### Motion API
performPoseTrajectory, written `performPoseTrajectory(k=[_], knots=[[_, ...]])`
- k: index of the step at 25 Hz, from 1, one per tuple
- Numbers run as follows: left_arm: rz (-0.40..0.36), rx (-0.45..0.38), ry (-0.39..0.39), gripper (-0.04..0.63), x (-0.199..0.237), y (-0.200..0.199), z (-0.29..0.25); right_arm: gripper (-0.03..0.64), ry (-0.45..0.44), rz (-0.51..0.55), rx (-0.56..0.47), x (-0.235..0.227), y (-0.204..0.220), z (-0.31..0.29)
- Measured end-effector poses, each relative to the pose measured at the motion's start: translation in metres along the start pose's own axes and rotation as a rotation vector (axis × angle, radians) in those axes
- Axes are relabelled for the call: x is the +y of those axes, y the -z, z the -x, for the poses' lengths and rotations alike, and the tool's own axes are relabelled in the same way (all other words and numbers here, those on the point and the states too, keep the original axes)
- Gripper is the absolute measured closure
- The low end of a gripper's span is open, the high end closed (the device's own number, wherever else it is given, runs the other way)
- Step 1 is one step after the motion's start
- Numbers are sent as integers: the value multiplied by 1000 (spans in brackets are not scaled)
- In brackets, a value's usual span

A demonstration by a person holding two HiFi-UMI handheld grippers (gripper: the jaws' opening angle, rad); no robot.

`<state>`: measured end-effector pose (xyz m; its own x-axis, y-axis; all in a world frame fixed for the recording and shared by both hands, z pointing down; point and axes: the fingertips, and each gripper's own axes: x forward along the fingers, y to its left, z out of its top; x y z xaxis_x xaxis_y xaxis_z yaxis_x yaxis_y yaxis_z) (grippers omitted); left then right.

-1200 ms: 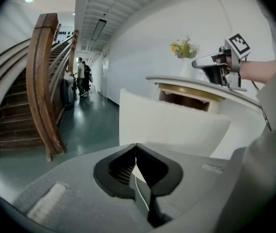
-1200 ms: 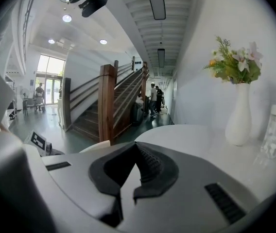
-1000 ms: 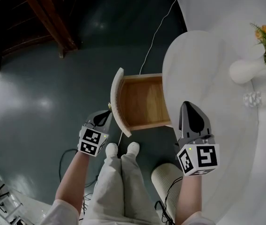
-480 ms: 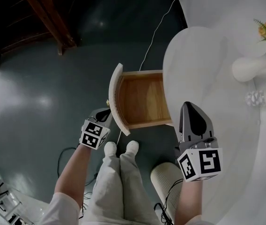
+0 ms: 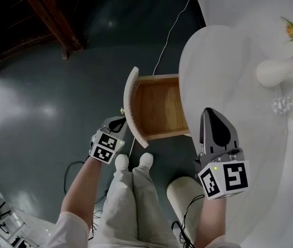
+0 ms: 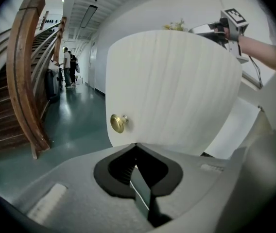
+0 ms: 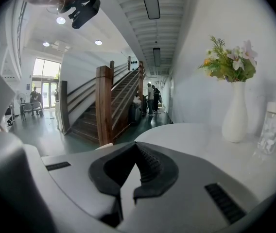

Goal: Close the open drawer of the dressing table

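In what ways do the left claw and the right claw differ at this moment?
The left claw points at the drawer front, near its knob; the right claw points along the tabletop toward the vase. The left claw is beside the table; the right claw is over it. Both are shut and empty.

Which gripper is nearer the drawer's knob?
The left gripper, shut, close to the brass knob on the drawer front; the right gripper hangs over the tabletop instead.

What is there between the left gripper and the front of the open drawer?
Nothing. The left gripper view shows the left gripper, jaws shut, right before the white drawer front; the brass knob sits off to its left.
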<state>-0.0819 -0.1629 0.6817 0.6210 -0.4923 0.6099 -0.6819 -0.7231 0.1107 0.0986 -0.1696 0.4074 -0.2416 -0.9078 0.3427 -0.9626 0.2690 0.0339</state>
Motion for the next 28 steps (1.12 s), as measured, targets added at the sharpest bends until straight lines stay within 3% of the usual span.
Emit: performPoseTrajectory(k=[10, 18, 28], knots=[[-184, 40, 115, 578, -18, -11, -17, 621, 34, -24, -3, -15, 0, -1], [-237, 60, 209, 578, -35, -22, -34, 621, 71, -26, 0, -27, 4, 0], [-243, 45, 280, 578, -58, -38, -59, 621, 125, -46, -7, -53, 8, 9]])
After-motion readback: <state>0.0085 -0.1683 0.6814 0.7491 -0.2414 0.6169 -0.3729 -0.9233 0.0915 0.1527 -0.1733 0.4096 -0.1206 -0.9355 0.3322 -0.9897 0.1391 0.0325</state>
